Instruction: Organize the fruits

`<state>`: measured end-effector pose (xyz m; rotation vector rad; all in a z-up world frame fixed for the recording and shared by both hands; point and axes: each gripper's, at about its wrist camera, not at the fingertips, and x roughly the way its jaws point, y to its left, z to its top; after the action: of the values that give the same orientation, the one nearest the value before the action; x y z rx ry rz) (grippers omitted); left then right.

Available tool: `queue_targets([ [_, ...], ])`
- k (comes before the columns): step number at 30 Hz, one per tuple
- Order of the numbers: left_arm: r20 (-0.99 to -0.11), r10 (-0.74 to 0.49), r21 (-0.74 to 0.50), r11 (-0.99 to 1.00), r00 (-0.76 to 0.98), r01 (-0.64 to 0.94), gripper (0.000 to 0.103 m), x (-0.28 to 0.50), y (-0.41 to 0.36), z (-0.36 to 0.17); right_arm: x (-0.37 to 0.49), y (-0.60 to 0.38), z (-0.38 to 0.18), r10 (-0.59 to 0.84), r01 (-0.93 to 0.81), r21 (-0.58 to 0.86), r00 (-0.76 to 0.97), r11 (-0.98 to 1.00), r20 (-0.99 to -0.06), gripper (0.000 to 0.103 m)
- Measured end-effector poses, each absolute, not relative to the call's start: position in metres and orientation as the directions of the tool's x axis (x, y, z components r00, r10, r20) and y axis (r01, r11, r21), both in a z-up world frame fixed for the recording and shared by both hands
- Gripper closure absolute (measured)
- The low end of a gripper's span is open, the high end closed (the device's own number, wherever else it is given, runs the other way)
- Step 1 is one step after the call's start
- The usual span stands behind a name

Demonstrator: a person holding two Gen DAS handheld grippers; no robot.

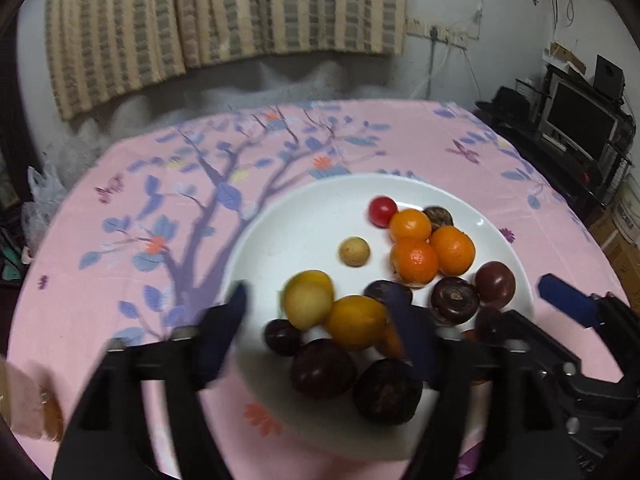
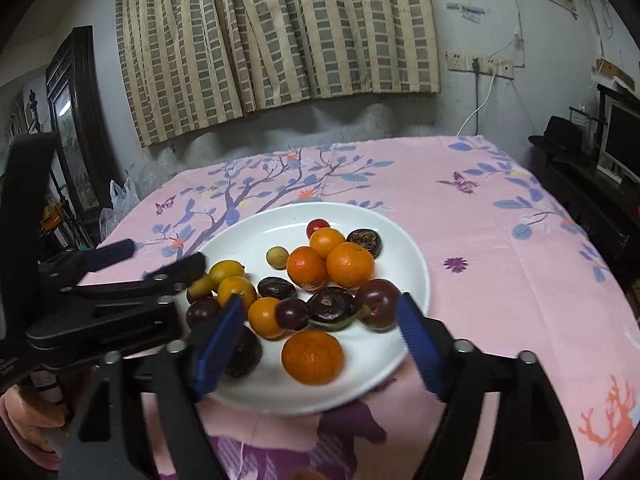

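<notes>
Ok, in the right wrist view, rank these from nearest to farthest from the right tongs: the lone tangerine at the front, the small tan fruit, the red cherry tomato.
1. Lone tangerine: nearest, at the plate's front, right between the open right tongs.
2. Small tan fruit: mid-plate, left of the orange cluster.
3. Red cherry tomato: farthest, by the back rim.

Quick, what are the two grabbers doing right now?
Left gripper: open, holding nothing.
Right gripper: open, holding nothing.
</notes>
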<state>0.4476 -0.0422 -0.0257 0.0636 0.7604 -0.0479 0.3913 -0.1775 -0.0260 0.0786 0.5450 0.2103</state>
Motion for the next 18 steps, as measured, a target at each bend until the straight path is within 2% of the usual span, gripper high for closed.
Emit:
queue_targets([
  [2, -0.64, 0.008, 0.069, 0.997, 0.768, 0.047, 0.009, 0.426, -0.038, -0.012, 0.372, -0.183, -0.022, 0.22, -0.172, 0.142, 0.838, 0.975, -0.499, 0.003],
  [6, -0.614, -0.013, 0.064, 0.996, 0.789, 0.067, 0.005, 0.375, -0.026, 0.007, 0.329, -0.19, -0.026, 0.214, -0.172, 0.129, 0.839, 0.977, -0.5, 0.004],
  [9, -0.612, -0.023, 0.048, 0.997, 0.791, 0.067, 0.005, 0.334, -0.017, 0.009, 0.295, -0.19, -0.044, 0.205, -0.191, 0.082, 0.819, 0.978, -0.536, 0.004],
  [13, -0.64, -0.058, 0.008, 0.997, 0.767, 0.083, 0.005, 0.288, -0.006, -0.008, 0.266, -0.187, -0.066, 0.21, -0.199, 0.082, 0.793, 0.977, -0.572, 0.004],
  [18, -0.649, -0.033, 0.024, 0.998, 0.76, 0.063, 0.005, 0.255, 0.001, -0.036, 0.246, -0.18, -0.075, 0.204, -0.194, 0.08, 0.792, 0.978, -0.576, 0.004],
])
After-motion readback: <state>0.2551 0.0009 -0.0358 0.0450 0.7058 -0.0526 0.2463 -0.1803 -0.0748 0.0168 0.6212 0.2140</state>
